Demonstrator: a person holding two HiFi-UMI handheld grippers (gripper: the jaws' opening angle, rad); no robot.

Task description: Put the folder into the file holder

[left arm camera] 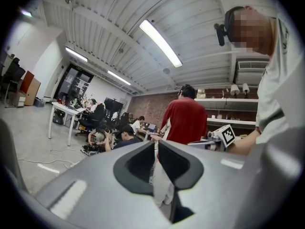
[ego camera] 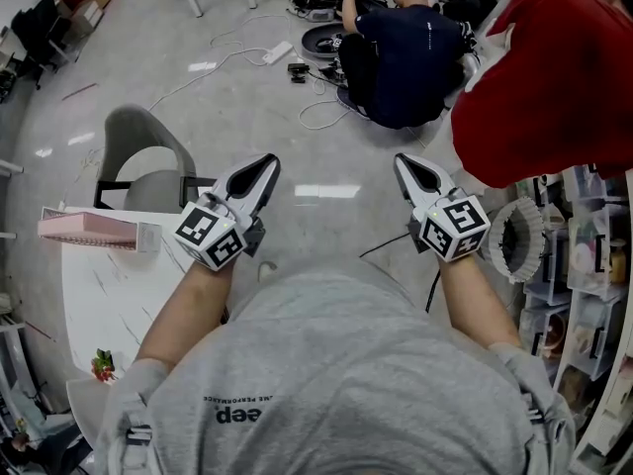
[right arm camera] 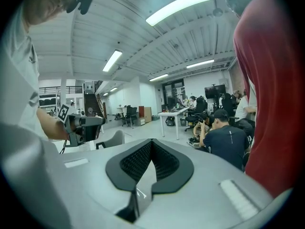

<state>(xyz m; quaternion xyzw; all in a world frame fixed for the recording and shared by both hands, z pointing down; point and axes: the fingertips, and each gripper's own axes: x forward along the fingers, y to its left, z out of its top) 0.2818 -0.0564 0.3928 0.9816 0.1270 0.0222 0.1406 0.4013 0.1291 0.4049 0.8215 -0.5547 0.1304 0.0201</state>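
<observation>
Both grippers are held up in front of my chest, over the floor, pointing away from me. In the head view the left gripper [ego camera: 268,162] and the right gripper [ego camera: 403,159] are each shut with nothing between the jaws. The left gripper view shows its own jaw tips meeting [left arm camera: 156,144], with the right gripper [left arm camera: 217,140] off to the side. The right gripper view shows its dark pads [right arm camera: 138,159] closed together, and the left gripper [right arm camera: 81,125] at its left. A pink folder-like thing [ego camera: 89,231] lies on the white table [ego camera: 99,305] at my left. I see no file holder that I can tell apart.
A grey chair [ego camera: 143,161] stands behind the table. One person in dark clothes [ego camera: 401,57] sits on the floor ahead among cables, and another in red [ego camera: 554,77] stands close on my right. Shelves with storage bins [ego camera: 584,265] line the right side.
</observation>
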